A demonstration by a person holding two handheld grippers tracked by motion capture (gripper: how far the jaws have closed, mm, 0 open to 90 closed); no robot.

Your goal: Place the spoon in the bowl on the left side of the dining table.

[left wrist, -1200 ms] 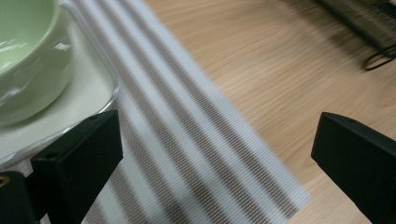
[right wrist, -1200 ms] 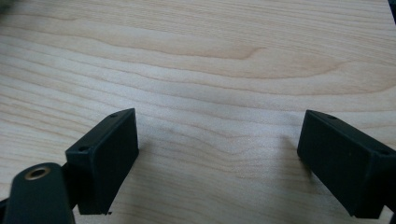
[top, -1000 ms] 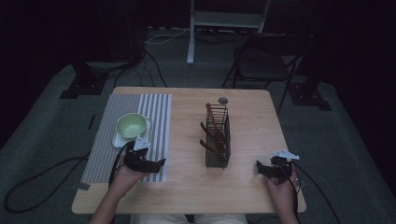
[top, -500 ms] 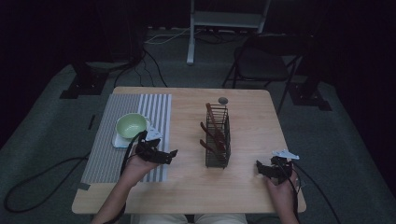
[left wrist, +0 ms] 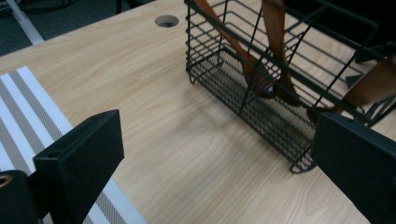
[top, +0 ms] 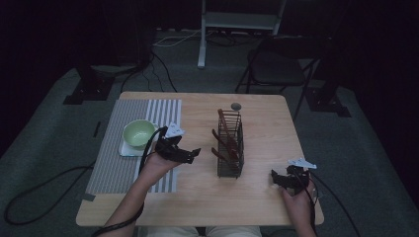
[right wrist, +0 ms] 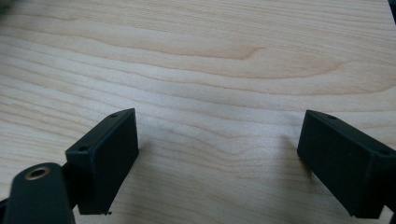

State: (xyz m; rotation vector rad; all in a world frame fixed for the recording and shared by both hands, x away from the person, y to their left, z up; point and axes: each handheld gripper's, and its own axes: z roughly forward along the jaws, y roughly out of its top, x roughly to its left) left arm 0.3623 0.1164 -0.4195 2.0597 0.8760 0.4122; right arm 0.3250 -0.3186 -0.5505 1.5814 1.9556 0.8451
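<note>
My left hand-held gripper (top: 190, 152): jaws apart, empty, aimed at wire basket (left wrist: 280, 84).
Wooden utensils (left wrist: 275, 51): probably light, stiff; grasp handles.

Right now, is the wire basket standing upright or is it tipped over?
Upright. The wire basket stands on its mesh bottom on the table, its open top facing up, with brown wooden utensils leaning inside it.
</note>
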